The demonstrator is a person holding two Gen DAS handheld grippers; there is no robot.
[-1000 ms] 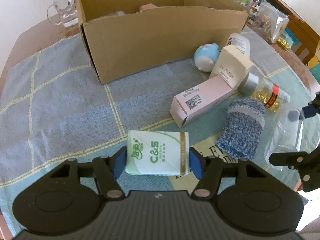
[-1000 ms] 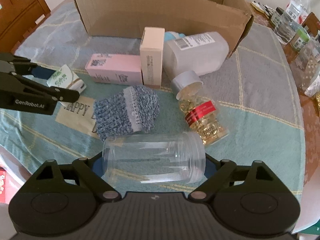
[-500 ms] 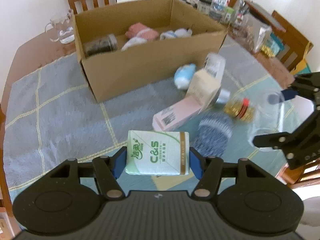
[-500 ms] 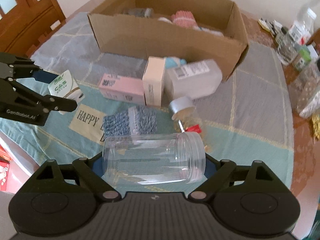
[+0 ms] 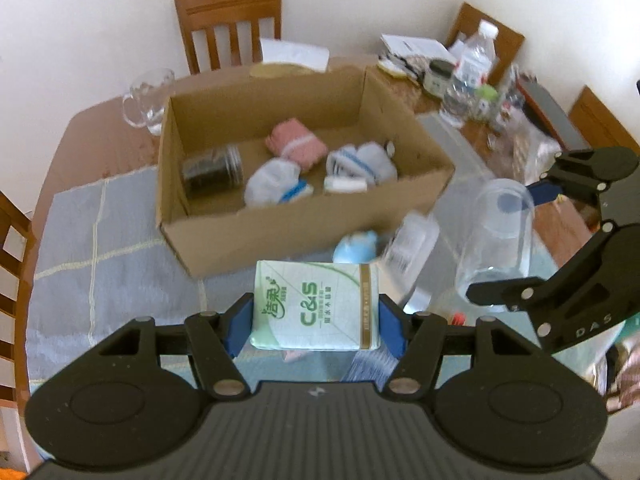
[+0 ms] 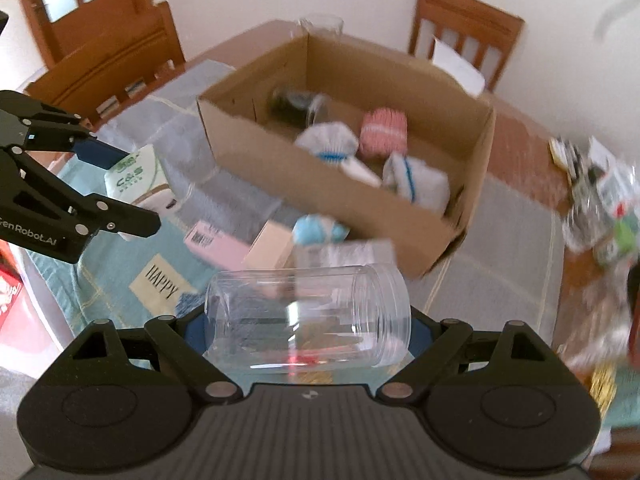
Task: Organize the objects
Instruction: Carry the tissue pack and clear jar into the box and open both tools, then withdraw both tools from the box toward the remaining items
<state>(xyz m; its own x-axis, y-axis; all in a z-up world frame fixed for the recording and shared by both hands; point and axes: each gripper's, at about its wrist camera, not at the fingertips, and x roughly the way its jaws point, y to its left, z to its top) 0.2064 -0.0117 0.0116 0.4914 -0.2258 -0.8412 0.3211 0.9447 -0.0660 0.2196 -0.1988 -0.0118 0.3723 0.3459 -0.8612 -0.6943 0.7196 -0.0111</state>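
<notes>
Left wrist view: my left gripper (image 5: 316, 318) pinches the C&S tissue pack (image 5: 316, 306) between its blue pads, as it did a second ago. The pack is now lifted well above the table, just short of the cardboard box (image 5: 280, 236). The box interior, hidden a second ago, is now visible: a dark jar (image 5: 212, 168), a pink roll (image 5: 296, 144) and white bundles (image 5: 276, 186) lie inside. My right gripper (image 5: 520, 240) has risen too and holds the clear jar (image 5: 496, 236) beside the box's right corner.

Right wrist view: my right gripper (image 6: 308, 328) clamps the clear jar (image 6: 308, 316) end to end, lying crosswise. It now hangs above the pink carton (image 6: 216, 244) and beige carton (image 6: 270, 246), which remain on the tablecloth (image 6: 500, 240). The left gripper (image 6: 116, 192) carries the tissue pack (image 6: 140, 184) at left, off the cloth.
</notes>
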